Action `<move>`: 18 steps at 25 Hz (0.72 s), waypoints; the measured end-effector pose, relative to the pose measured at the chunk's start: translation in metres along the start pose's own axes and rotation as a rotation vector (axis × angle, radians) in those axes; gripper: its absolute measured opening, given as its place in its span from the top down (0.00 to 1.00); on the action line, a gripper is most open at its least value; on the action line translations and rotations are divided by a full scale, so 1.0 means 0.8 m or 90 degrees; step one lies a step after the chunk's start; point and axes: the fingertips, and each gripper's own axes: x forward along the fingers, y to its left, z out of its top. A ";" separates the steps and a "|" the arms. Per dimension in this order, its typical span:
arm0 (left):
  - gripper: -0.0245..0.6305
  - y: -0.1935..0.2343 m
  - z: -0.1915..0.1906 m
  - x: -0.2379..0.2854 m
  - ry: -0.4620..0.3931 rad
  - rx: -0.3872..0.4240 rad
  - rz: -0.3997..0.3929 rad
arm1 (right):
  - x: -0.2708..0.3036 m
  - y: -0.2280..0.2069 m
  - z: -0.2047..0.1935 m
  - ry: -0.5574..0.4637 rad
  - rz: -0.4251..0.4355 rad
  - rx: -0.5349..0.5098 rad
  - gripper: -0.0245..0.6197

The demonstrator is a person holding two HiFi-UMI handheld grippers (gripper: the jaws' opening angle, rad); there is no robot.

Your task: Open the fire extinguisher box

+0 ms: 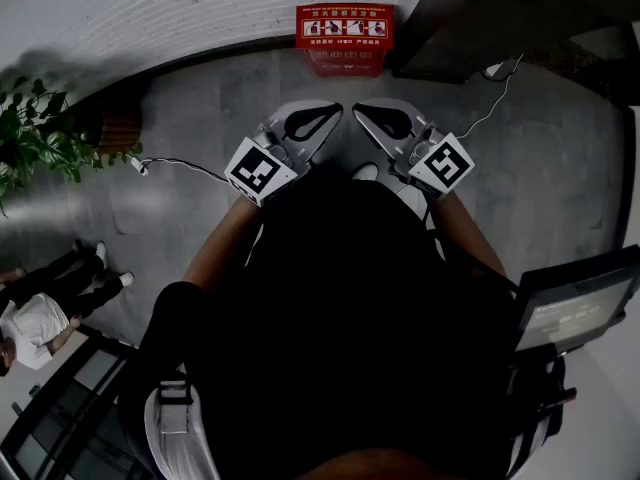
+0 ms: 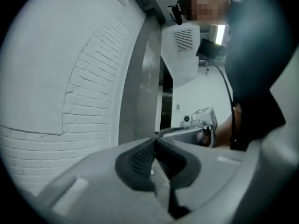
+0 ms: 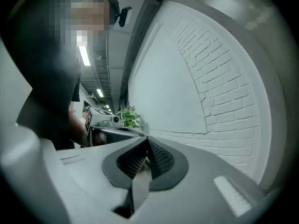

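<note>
The red fire extinguisher box [image 1: 343,36] stands at the top centre of the head view, its back against the white brick wall [image 1: 200,8] and its base on the grey floor [image 1: 560,168]. A strip of bare floor lies between it and both grippers. The left gripper [image 1: 325,116] and the right gripper [image 1: 368,118] are held level, tips nearly meeting, and each has its jaws pressed together on nothing. A potted plant [image 1: 35,133] sits at the left edge, with a thin cable [image 1: 180,165] running from it toward the left gripper. Another person [image 1: 45,313] stands at lower left, well apart from the box.
</note>
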 end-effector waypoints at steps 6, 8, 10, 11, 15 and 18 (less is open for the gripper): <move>0.96 -0.010 0.005 -0.001 -0.007 0.016 0.007 | -0.003 0.002 0.001 0.004 0.005 -0.011 0.95; 0.96 -0.008 0.006 -0.002 0.004 0.009 0.008 | 0.001 0.003 0.001 0.002 0.008 -0.004 0.95; 0.96 0.008 0.004 0.011 0.015 0.001 0.011 | 0.008 -0.016 -0.002 0.004 0.013 0.006 0.95; 0.96 0.023 0.002 0.021 0.014 0.002 0.012 | 0.014 -0.032 -0.004 0.005 0.014 0.010 0.95; 0.96 0.089 -0.011 0.041 0.003 -0.009 0.009 | 0.053 -0.082 -0.013 0.015 0.008 0.014 0.95; 0.96 0.140 -0.009 0.043 -0.002 -0.008 -0.009 | 0.094 -0.112 -0.007 0.025 -0.014 0.014 0.95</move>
